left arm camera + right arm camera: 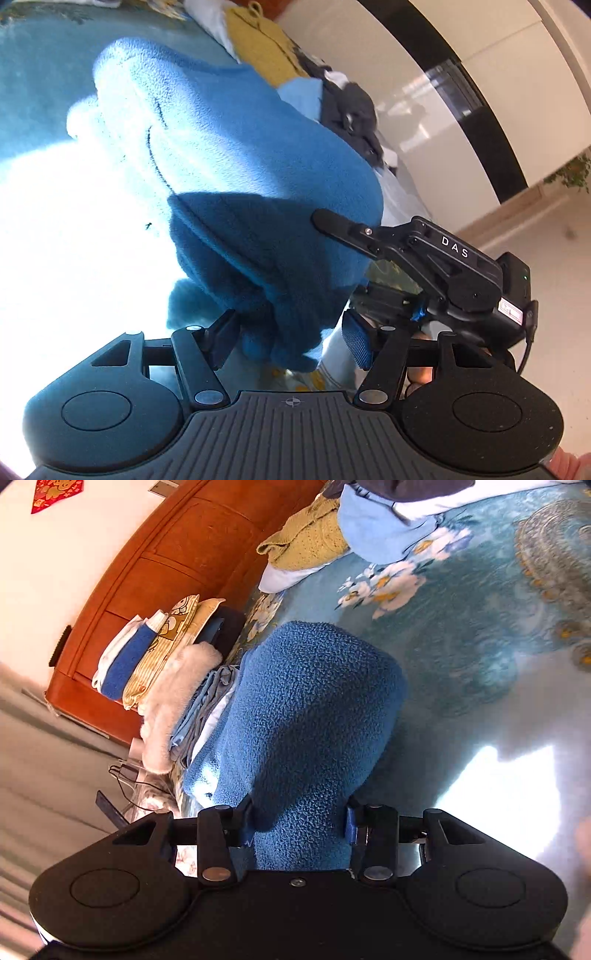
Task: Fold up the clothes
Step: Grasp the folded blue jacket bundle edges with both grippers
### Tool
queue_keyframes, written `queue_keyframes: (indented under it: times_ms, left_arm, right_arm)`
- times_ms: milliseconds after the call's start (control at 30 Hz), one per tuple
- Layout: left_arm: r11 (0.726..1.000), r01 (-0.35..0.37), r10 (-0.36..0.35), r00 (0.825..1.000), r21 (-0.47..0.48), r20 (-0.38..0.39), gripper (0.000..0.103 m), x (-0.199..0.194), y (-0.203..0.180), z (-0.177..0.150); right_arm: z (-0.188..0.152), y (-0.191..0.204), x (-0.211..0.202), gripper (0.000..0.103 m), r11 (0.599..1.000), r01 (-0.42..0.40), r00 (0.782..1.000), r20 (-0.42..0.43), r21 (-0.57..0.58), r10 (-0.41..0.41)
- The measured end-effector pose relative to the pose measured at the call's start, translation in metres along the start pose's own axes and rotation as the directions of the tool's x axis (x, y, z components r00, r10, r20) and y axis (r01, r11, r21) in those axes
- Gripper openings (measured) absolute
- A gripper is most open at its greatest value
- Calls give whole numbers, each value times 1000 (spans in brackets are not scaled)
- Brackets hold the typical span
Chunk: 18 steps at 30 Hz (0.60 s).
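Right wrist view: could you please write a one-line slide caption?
Right gripper clamps blue fleece garment above floral bedspread, folded stack behind.

The one readable text is the white capital lettering "DAS", printed on the black body of the right gripper, seen in the left wrist view at about 3 o'clock of the frame. Toward 4 o'clock on the same body, a small white label with a red outline carries marks too small to read. At 6 o'clock in that view, a small crosshair symbol is stamped on the ribbed housing of the left gripper. In the right wrist view, a red hanging decoration at 11 o'clock on the wall bears a golden pattern; no characters can be made out.
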<state>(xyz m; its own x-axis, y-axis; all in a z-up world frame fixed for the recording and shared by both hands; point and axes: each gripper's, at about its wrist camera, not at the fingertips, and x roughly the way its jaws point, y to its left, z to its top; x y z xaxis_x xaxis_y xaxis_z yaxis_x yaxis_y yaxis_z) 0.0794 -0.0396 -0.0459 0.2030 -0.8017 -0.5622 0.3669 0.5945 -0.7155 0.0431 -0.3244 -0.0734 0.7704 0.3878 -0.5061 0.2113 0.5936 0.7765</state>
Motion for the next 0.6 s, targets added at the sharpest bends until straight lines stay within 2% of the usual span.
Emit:
queue_keyframes:
  times_ms: [67, 133, 233, 333, 400, 467, 600]
  left_arm:
    - [1000, 13, -12, 1000, 24, -25, 60, -2, -3, -5]
    - [999, 6, -5, 1000, 54, -12, 58, -11, -5, -3]
    - [992, -63, 56, 996, 111, 69, 61, -28, -7, 16]
    - [976, -156, 130, 978, 155, 165, 66, -39, -10, 47]
    - [967, -192, 159, 969, 169, 187, 67, -33, -10, 72]
    - [954, -217, 179, 966, 209, 187, 69, -20, -11, 95]
    - [931, -214, 194, 976, 294, 97, 71, 31, -6, 122]
  right_arm:
    - [6, -22, -30, 43, 1000, 7, 1000, -1, 3, -7]
    - [10, -35, -52, 43, 1000, 31, 1000, -2, -3, -31]
    - [9, -47, -73, 44, 997, 68, 998, 7, -42, -67]
    - [6, -56, -76, 45, 998, 63, 998, 5, -23, -63]
    - [4, -63, -78, 47, 998, 59, 998, 3, -10, -59]
    - [2, -69, -80, 49, 998, 56, 998, 2, 3, -56]
    - [2, -78, -78, 52, 998, 48, 999, -4, 35, -48]
